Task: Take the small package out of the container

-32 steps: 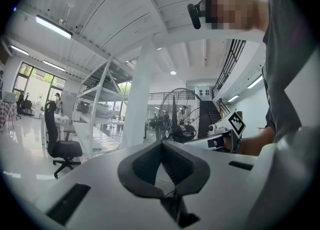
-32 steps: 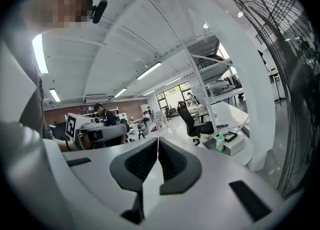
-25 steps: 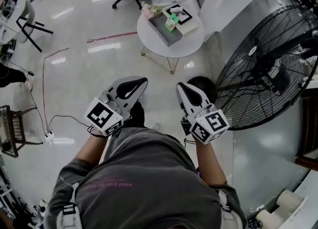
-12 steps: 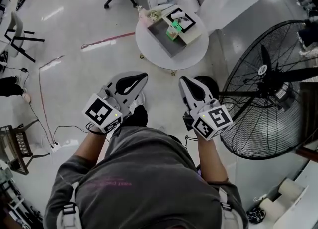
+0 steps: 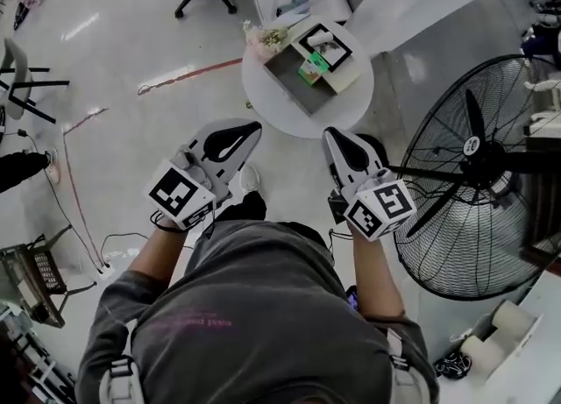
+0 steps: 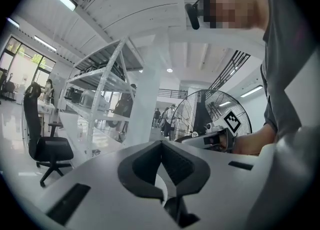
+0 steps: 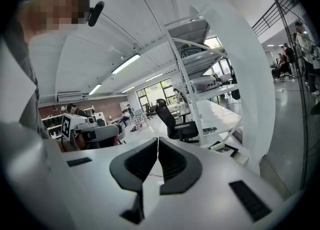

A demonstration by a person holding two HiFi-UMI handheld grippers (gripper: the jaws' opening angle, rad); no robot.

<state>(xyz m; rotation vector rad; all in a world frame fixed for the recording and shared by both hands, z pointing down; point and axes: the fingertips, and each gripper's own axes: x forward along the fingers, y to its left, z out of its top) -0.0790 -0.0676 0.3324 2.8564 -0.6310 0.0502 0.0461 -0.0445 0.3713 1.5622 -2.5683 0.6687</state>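
Standing short of the round desk [image 5: 344, 111], the person [image 5: 254, 306] holds the left claw [image 5: 254, 128] and the right claw [image 5: 330, 134] side by side above the floor [image 5: 149, 122], both pointing toward the desk's near edge and well apart from it. Each gripper view shows its own jaws pressed together with nothing between them, so both claws are closed and empty. The grey container [image 5: 289, 78] lies across the middle of the desk. The small package [image 5: 313, 67], green, shows at the container's far-right side, touching or just beside a pale box with a square marker [image 5: 326, 43] near the desk's far edge. Whether the package rests wholly inside the container is too small to tell. A pinkish bundle [image 5: 266, 38] occupies the far-left edge. Judged from this, the task proper has not begun: the approach and the opening of a claw come first. A claw arriving closed would shove the package deeper or push the light-looking container toward a desk edge. A wide grip could catch the container wall or the pale box along with the package, and an angled lift may drag the container up too. The large fan [image 5: 473, 174] stands just beside the desk's right edge, so a broad swing of the right arm could strike its guard.
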